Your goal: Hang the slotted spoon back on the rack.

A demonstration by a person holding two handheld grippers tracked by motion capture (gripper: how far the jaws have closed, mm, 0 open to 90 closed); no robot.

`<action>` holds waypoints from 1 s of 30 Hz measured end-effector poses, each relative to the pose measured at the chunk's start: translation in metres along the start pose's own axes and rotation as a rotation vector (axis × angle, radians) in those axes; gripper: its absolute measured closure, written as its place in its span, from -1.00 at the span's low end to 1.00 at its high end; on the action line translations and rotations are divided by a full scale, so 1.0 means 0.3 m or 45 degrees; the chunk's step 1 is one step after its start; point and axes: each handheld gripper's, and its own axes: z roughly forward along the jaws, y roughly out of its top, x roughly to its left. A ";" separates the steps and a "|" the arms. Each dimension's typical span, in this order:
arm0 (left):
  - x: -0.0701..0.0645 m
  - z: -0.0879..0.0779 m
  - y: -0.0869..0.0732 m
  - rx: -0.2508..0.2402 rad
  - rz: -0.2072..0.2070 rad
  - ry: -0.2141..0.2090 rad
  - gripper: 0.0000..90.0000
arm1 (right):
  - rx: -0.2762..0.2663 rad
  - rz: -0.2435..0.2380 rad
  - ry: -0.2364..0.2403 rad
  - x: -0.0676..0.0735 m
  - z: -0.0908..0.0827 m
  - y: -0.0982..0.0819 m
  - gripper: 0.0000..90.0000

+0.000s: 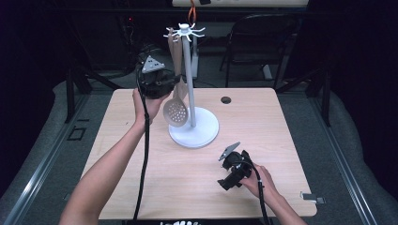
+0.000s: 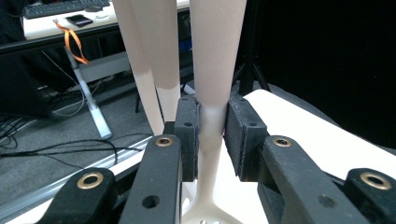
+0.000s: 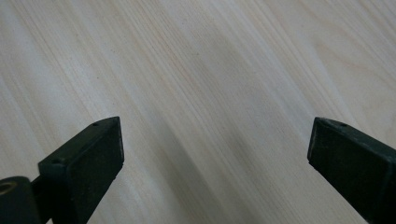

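Note:
A white utensil stand [image 1: 189, 70] with hooked arms at its top rises from a round base [image 1: 206, 133] at the table's middle. A beige slotted spoon [image 1: 175, 112] hangs beside the pole, its perforated bowl low. My left gripper [image 1: 174, 80] is raised next to the pole and shut on the spoon's handle [image 2: 212, 116], with both pads pressing its narrow neck. Another beige handle [image 2: 149, 51] hangs just behind. My right gripper [image 1: 224, 183] rests low over the table at the front right. In the right gripper view its jaws stand wide apart over bare wood, open.
The wooden table [image 1: 263, 136] has a small round cable hole [image 1: 226, 100] at the back right. A black chair [image 1: 256, 44] stands behind the table. Dark floor and rails surround it. A small metal piece [image 1: 312, 197] lies at the front right corner.

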 end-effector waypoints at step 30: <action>-0.019 -0.058 -0.005 0.056 0.012 -0.007 -0.09 | -0.007 0.011 0.009 0.005 0.003 0.001 -0.93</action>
